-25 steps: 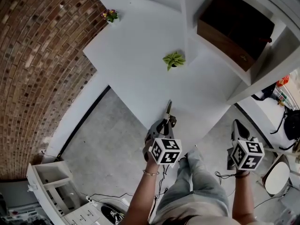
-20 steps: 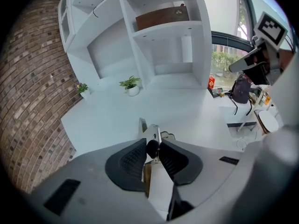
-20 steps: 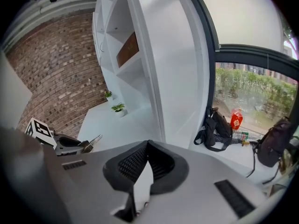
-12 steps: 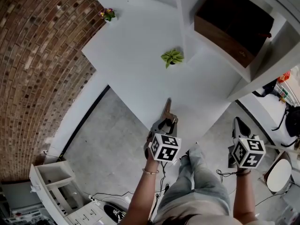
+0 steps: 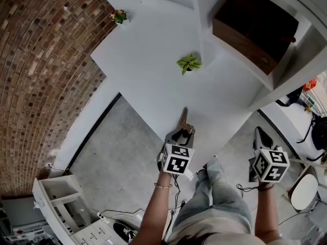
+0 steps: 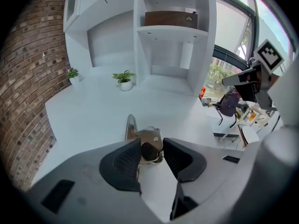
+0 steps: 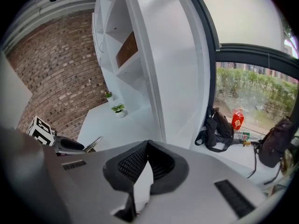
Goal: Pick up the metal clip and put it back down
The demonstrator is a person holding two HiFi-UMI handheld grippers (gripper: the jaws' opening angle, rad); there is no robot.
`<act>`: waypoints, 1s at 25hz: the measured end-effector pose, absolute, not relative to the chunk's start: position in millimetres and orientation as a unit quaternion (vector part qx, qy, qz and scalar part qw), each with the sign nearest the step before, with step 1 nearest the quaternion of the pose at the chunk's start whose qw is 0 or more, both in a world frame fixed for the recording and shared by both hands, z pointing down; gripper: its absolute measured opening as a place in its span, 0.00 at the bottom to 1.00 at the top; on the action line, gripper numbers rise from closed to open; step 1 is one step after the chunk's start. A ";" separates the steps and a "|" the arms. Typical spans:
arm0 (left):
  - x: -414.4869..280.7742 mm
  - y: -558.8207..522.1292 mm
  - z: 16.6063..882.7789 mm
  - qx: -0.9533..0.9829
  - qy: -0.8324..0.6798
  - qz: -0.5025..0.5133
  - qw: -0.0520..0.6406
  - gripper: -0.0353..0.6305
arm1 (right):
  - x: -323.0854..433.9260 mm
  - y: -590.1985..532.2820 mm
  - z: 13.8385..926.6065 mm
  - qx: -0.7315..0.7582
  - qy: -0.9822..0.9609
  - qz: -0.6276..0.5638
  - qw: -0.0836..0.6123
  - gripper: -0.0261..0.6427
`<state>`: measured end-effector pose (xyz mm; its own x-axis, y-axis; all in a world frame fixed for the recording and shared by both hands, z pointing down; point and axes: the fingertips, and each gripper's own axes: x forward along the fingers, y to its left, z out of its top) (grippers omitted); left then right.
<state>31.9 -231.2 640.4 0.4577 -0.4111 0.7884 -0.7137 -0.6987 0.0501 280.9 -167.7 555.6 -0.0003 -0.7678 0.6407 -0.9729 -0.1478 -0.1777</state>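
The metal clip lies on the near edge of the white table, its long arm pointing away from me. My left gripper sits right over its near end. In the left gripper view the clip's rounded head lies between the two black pads, with a gap on the right side. These jaws have just been opening and stand open around the clip. My right gripper hovers off the table's right side, shut and empty; its view shows the clip far to the left.
A small green plant stands mid-table, and a flowering pot sits in the far corner by the brick wall. White shelving with a brown box rises at the right. A dark bag lies on the floor by the window.
The left gripper's jaws have spread apart around the clip, and the gripper has rolled slightly. The clip has stayed on the table. The right gripper has not moved.
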 end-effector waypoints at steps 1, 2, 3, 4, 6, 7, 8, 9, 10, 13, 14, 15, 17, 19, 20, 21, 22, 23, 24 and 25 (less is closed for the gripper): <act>32.5 -231.3 640.0 0.833 -0.336 0.391 0.199 0.28 | 280.1 -168.7 555.3 0.687 -0.634 0.316 0.162 0.04; 32.7 -231.5 639.8 0.835 -0.334 0.385 0.207 0.28 | 278.9 -169.9 554.7 0.686 -0.636 0.315 0.163 0.04; 32.5 -231.9 639.3 0.837 -0.332 0.380 0.214 0.28 | 277.3 -171.4 553.8 0.684 -0.638 0.314 0.163 0.04; 32.1 -232.6 637.9 0.839 -0.330 0.374 0.219 0.28 | 275.3 -173.0 552.8 0.683 -0.640 0.313 0.163 0.04; 30.9 -234.2 633.4 0.842 -0.326 0.362 0.230 0.28 | 271.0 -176.5 550.1 0.680 -0.645 0.309 0.165 0.04; 30.6 -234.8 631.4 0.845 -0.325 0.353 0.237 0.28 | 269.2 -178.2 548.5 0.678 -0.647 0.307 0.165 0.04; 30.4 -234.9 629.3 0.847 -0.324 0.346 0.243 0.28 | 267.3 -179.6 546.7 0.677 -0.649 0.305 0.166 0.04; 29.6 -234.6 626.6 0.848 -0.324 0.339 0.247 0.28 | 265.3 -181.0 544.5 0.675 -0.651 0.303 0.167 0.04; 28.2 -234.3 623.3 0.849 -0.324 0.333 0.251 0.28 | 262.9 -182.5 542.0 0.674 -0.654 0.301 0.167 0.04; 21.5 -236.3 608.3 0.853 -0.332 0.309 0.258 0.28 | 255.2 -190.4 532.5 0.667 -0.664 0.293 0.169 0.04; 18.7 -237.7 602.1 0.854 -0.338 0.298 0.262 0.28 | 252.7 -193.6 529.2 0.664 -0.668 0.289 0.169 0.04; 15.3 -239.2 595.7 0.854 -0.345 0.287 0.265 0.28 | 250.0 -196.5 525.9 0.662 -0.672 0.286 0.169 0.04; 6.4 -243.0 581.6 0.852 -0.364 0.262 0.269 0.28 | 244.2 -203.2 518.9 0.657 -0.680 0.278 0.168 0.04; -5.7 -248.2 564.7 0.849 -0.390 0.234 0.268 0.28 | 237.6 -212.0 509.7 0.652 -0.690 0.268 0.165 0.04; -13.4 -251.1 554.4 0.847 -0.405 0.218 0.266 0.26 | 233.5 -216.8 504.1 0.650 -0.695 0.262 0.163 0.04; -22.0 -253.9 542.8 0.844 -0.422 0.200 0.263 0.24 | 229.0 -221.6 497.7 0.647 -0.700 0.255 0.162 0.04; -31.1 -256.5 530.4 0.841 -0.439 0.180 0.259 0.22 | 224.0 -226.6 490.8 0.644 -0.706 0.248 0.160 0.04; -40.2 -258.9 517.7 0.837 -0.457 0.159 0.256 0.21 | 218.9 -231.9 483.8 0.641 -0.712 0.241 0.157 0.04; -49.3 -261.2 505.5 0.833 -0.473 0.136 0.254 0.20 | 213.9 -237.5 476.9 0.637 -0.718 0.233 0.155 0.04; -58.3 -263.0 493.9 0.827 -0.489 0.114 0.252 0.18 | 209.0 -243.2 470.3 0.633 -0.725 0.226 0.152 0.04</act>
